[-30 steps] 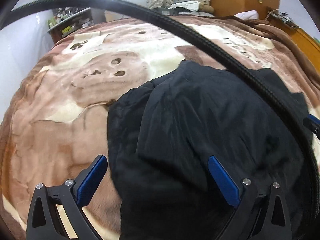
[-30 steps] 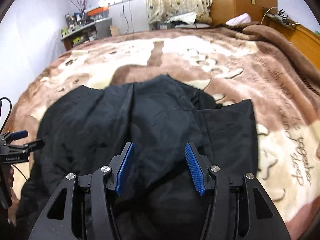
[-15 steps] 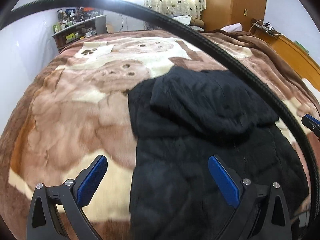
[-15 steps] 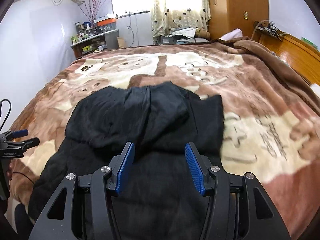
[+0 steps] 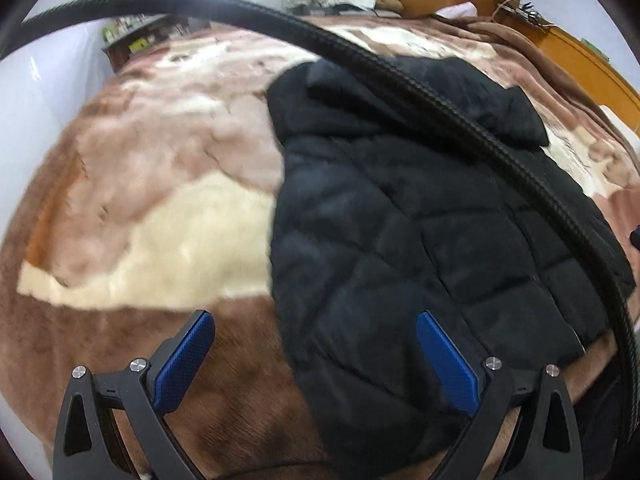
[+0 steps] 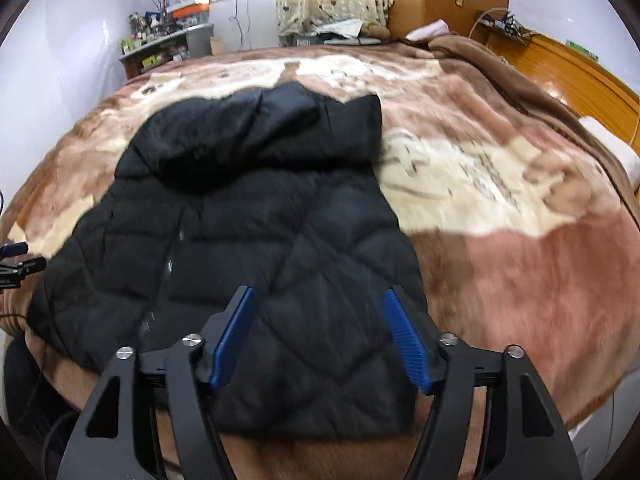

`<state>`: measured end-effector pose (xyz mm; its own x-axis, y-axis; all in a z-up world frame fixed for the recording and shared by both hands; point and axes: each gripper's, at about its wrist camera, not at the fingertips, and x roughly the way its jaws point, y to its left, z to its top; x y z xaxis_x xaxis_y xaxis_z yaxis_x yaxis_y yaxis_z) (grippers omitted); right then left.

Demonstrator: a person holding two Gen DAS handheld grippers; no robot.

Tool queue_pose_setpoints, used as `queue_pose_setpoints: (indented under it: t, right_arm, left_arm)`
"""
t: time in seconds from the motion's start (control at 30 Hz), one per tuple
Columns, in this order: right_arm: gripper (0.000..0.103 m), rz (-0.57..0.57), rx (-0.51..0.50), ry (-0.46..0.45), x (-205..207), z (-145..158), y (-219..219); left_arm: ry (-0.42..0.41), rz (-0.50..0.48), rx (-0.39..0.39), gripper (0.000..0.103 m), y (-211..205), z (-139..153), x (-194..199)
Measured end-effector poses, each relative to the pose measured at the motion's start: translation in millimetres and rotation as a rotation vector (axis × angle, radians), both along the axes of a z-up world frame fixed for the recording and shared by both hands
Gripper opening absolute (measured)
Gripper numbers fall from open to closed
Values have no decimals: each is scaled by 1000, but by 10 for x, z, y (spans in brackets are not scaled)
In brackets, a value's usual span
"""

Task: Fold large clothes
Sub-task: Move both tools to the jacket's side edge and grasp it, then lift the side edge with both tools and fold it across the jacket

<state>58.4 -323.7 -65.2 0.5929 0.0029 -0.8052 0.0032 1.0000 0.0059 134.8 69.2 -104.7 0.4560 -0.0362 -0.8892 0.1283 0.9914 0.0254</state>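
Black quilted jacket (image 6: 256, 240) lies flat on brown-and-cream blanket (image 6: 500, 200), hood at far end. Left gripper (image 5: 316, 356) above its near-left hem edge, fingers spread wide, holding nothing. Right gripper (image 6: 316, 336) over its near-right part, blue pads (image 6: 404, 344) apart, empty.

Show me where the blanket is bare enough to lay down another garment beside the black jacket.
Bare blanket lies right of the black jacket, up to the bunched brown fold by the wooden bed frame. Another bare patch lies left. The near edge is crowded by both open grippers.
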Motion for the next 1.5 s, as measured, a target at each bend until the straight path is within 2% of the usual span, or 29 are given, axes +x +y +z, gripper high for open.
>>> queue_pose_setpoints:
  t: [0.1,0.2,0.33,0.4,0.47,0.5,0.53,0.63,0.67,0.73,0.8,0.83,0.87,0.93,1.03,1.13,1.37,1.5]
  right_arm:
    - [70,-25,4,25,-102,-87,-110]
    - [76,-69,16,54,-192,-201,-253]
    - [76,-89,47,111,-260,-362,-359]
    - [76,-84,47,127,-286,-431,-355]
    - [76,-85,51,137,-280,-487,-358]
    - [76,-95,61,151,-265,-523,-364]
    - [76,-99,74,162,-260,-548,-374]
    - [75,-95,106,170,-241,-579,-353]
    - [74,-87,109,168,-240,-580,-336]
    - [57,-77,119,168,-234,-583,-309]
    - [51,-79,107,166,-233,-581,-287]
    - [44,-73,113,163,-235,-576,-283]
    - [41,-65,120,161,-238,-564,-278]
    - [30,-45,106,149,-237,-527,-257]
    - [21,-12,52,138,-215,-445,-192]
    - [17,20,29,102,-203,-292,-129]
    - [16,49,19,32,-71,98,-99]
    - [16,55,3,8,44,213,-66]
  left_arm:
    - [30,28,-32,102,18,-130,-109]
    - [64,20,-22,102,-12,-247,-191]
    - [102,9,-26,102,-48,-366,-249]
    - [99,-3,10,102,-107,-399,-280]
    - [104,4,-6,102,-128,-406,-286]
    - [107,11,-21,97,-128,-408,-280]
    - [110,16,-41,86,-138,-400,-277]
    - [98,-6,-19,78,-230,-377,-306]
    - [92,-14,-5,77,-267,-367,-314]
    - [90,-21,9,70,-309,-356,-327]
    - [86,-23,13,65,-342,-336,-325]
    - [84,-24,14,55,-349,-323,-321]
    - [81,-23,16,51,-346,-298,-317]
    - [72,-26,5,45,-343,-240,-317]
    - [54,-14,-29,40,-309,-138,-300]
    - [20,-7,-61,36,-276,17,-289]
    - [-51,-26,-87,34,-293,396,-196]
    - [-92,-30,-95,34,-312,582,-57]
